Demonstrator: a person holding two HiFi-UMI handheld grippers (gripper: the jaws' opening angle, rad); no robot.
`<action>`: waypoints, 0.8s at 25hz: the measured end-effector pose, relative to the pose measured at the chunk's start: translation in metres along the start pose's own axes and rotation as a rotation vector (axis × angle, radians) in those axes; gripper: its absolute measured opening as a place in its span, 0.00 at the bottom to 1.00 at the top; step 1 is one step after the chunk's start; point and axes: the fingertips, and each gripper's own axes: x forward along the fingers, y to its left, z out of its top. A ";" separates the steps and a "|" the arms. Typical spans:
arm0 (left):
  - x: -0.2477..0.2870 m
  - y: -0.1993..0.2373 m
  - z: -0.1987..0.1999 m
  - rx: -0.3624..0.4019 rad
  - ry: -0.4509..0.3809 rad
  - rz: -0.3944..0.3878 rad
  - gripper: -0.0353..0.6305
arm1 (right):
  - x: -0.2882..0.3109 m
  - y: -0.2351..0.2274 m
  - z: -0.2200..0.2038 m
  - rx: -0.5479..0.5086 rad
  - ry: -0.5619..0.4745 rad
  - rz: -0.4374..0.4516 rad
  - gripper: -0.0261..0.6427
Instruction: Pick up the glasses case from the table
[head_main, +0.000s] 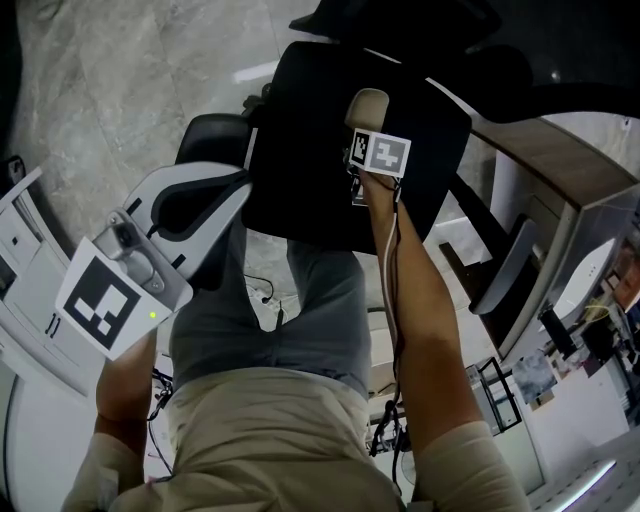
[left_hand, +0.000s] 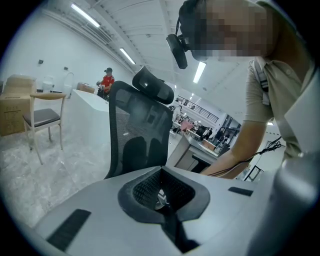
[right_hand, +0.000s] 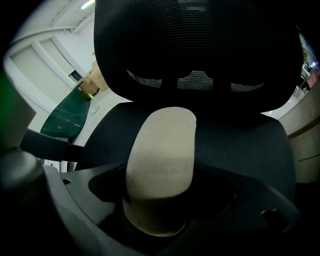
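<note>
No readable text, label, brand, number or sign shows in any view.

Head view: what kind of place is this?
Likely an open-plan office or lab. A black mesh office chair stands in front of the person, a desk runs along the right, and the left gripper view shows long ceiling lights over a large hall.

Left tool (left_hand: 161, 172), jaws together and empty; black mesh chair (left_hand: 134, 135) stands beyond it
</note>
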 end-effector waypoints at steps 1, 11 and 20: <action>0.001 -0.001 -0.001 -0.001 0.002 0.001 0.07 | 0.000 -0.001 -0.001 0.001 -0.003 0.002 0.58; -0.013 -0.010 0.002 -0.005 0.009 0.005 0.07 | -0.030 0.013 -0.003 0.051 -0.033 0.053 0.58; -0.041 -0.034 0.041 0.062 -0.050 0.005 0.07 | -0.105 0.028 0.006 0.165 -0.124 0.112 0.58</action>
